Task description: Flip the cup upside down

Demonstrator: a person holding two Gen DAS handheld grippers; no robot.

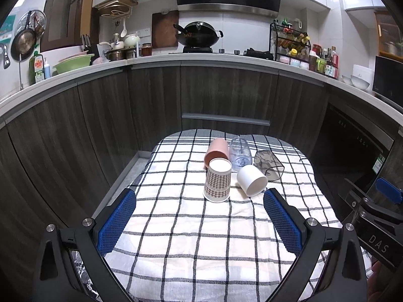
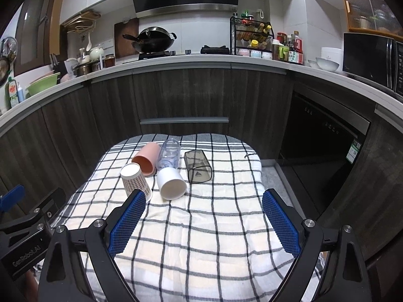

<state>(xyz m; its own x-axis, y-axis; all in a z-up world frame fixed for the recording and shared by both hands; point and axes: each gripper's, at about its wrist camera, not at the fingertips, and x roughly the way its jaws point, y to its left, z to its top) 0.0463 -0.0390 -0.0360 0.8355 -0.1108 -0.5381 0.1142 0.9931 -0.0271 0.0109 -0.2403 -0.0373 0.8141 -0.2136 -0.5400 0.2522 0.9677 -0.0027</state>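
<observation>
Several cups are clustered on the checked cloth (image 1: 201,239). A plaid paper cup (image 1: 217,180) stands upside down, rim on the cloth; it also shows in the right wrist view (image 2: 134,178). A white cup (image 1: 252,180) (image 2: 171,182), a pink cup (image 1: 216,151) (image 2: 146,158), a clear glass (image 1: 240,153) (image 2: 170,154) and a smoky square cup (image 1: 268,164) (image 2: 197,166) lie on their sides. My left gripper (image 1: 200,201) is open and empty, just short of the plaid cup. My right gripper (image 2: 204,201) is open and empty, nearer than the cups.
The cloth covers a small table (image 2: 252,166) in front of dark kitchen cabinets (image 1: 226,93). A dishwasher (image 2: 325,136) is at the right. The counter holds a wok (image 1: 197,35), bottles and bowls. The right gripper's body (image 1: 372,216) shows at the left view's right edge.
</observation>
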